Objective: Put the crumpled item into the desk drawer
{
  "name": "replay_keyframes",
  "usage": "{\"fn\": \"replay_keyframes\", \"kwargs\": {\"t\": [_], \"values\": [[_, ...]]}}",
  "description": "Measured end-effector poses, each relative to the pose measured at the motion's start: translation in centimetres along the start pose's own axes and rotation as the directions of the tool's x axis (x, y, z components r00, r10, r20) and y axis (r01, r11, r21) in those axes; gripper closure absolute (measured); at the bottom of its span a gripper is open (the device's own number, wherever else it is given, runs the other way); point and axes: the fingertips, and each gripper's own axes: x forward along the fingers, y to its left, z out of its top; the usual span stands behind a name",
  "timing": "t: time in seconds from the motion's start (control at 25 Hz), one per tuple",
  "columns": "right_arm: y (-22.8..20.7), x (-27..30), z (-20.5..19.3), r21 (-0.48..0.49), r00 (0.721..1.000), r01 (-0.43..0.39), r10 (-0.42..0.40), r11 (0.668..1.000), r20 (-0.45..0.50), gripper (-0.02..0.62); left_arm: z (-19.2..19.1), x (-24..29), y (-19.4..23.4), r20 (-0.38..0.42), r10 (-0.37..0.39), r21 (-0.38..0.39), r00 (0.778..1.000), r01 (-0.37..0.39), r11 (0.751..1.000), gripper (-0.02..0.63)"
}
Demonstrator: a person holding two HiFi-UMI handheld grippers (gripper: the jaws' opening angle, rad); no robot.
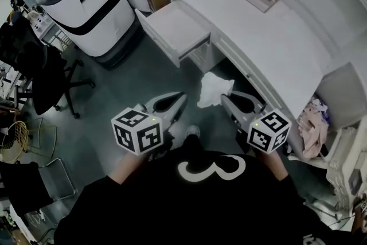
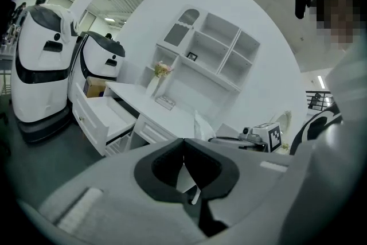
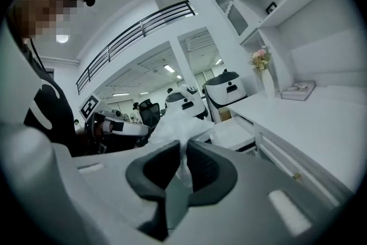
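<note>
From the head view, the right gripper [image 1: 227,99] carries the crumpled item [image 1: 213,88], a white wad, over the dark floor in front of the desk. The item is short of the pulled-out drawer [image 1: 175,28] and well apart from it. The left gripper [image 1: 181,98] rides alongside, just beside the wad. From this height the grip itself is hard to read.

The right gripper view settles it: the right gripper [image 3: 182,149] has its jaws clenched on a pinch of the crumpled item [image 3: 175,123], and the rest of the wad billows out past the tips. Behind it lie the open drawer [image 3: 232,133] and the long white worktop [image 3: 321,115], which carries a vase of flowers [image 3: 262,66] and a flat booklet [image 3: 298,89].

The left gripper view shows what neither other view does. The left gripper [image 2: 183,142] has its jaw tips pressed together with nothing pinched between them. The crumpled item [image 2: 199,123] shows just beyond, hanging from the other tool. This view also takes in the shelf unit [image 2: 206,49] above the worktop [image 2: 172,115], and the drawer [image 2: 106,115] from the side.

Only the head view shows the office chair [image 1: 49,80] and the two large white machines [image 1: 86,0] – both off to the left of the desk.
</note>
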Motion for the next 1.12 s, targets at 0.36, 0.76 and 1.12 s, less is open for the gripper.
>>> {"fn": "replay_keyframes", "kwargs": {"t": [0.36,0.76,1.12], "values": [[-6.2,10.2,3.4,-0.001,0.996,0.030,-0.030,1.000,-0.081,0.557,4.8,5.4,11.0,-0.009,0.017,-0.104,1.000,-0.018,0.994,0.595],[-8.3,14.2,4.9,-0.018,0.996,0.013,-0.015,1.000,-0.092,0.557,7.5,6.7,14.7,0.008,0.050,-0.082,0.999,-0.049,0.995,0.595],[-10.5,17.3,6.5,-0.015,0.996,-0.009,0.007,1.000,-0.087,0.557,9.5,7.6,17.2,0.023,0.103,-0.084,0.994,-0.101,0.991,0.595]]}}
